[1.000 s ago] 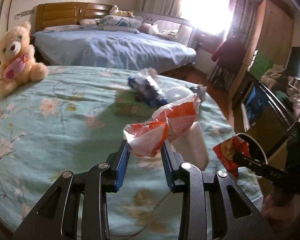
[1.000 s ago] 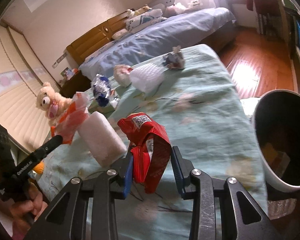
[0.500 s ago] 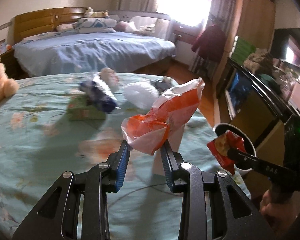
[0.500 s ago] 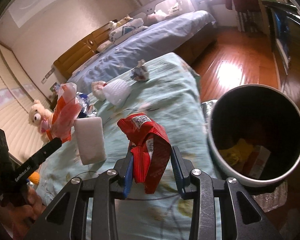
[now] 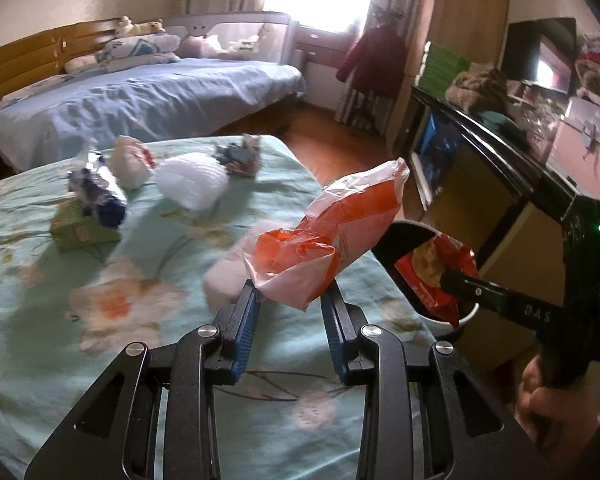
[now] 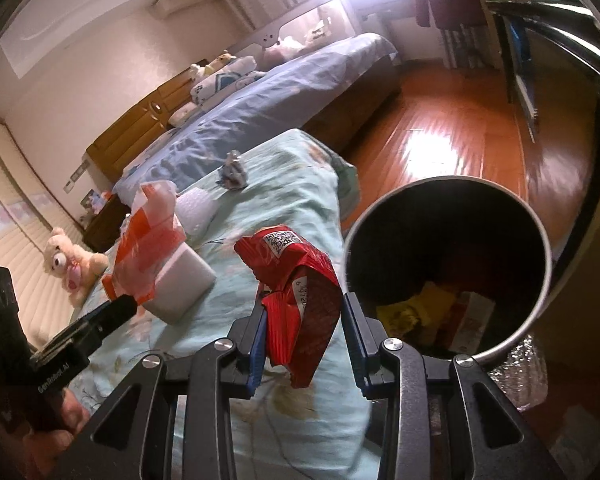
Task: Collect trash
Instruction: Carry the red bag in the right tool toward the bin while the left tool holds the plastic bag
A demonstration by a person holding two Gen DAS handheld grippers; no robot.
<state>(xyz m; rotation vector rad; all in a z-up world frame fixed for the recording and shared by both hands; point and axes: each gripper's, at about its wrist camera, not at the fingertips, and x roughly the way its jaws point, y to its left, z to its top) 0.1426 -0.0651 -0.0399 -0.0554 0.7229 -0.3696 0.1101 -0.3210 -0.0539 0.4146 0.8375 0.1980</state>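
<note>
Floral bedspread [image 5: 80, 320], red wrapper [image 6: 300, 300] clamped in right gripper [image 6: 304, 340]

Left wrist view: low over the floral bed [image 5: 100, 320], facing the window. Right wrist view: close above the bin [image 6: 540, 248], apparently tilted. Both show the bed and bin [image 5: 452, 322].

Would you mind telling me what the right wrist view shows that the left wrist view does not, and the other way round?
Only the right wrist view looks into the trash bin, with yellow and other scraps at its bottom, and shows the teddy bear. Only the left wrist view shows the green box and the television. Both show the left gripper shut on the orange wrapper, the right gripper shut on the red snack bag, and the floral bedspread.
</note>
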